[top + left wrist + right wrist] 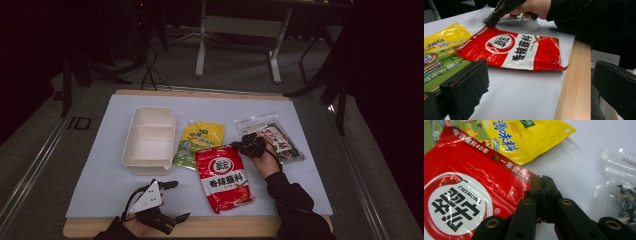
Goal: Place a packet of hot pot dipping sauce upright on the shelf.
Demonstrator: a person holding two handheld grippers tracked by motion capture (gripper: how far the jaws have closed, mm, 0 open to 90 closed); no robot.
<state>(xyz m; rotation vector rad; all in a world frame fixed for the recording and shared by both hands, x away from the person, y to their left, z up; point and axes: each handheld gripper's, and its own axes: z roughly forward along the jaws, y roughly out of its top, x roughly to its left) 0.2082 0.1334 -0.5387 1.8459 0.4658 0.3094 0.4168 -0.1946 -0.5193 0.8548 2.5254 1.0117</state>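
High view: a white mat on the table carries, from left to right, a white tray, a yellow pouch, a red pouch and a clear bag. The red pouch lies mid-mat with its long axis running away from the person, its far right corner just at the right gripper, whose jaws are pressed together; whether they pinch that corner I cannot tell. The left gripper rests at the near edge, jaws spread wide and holding nothing, with the red pouch off to its right. The right hand is nearer.
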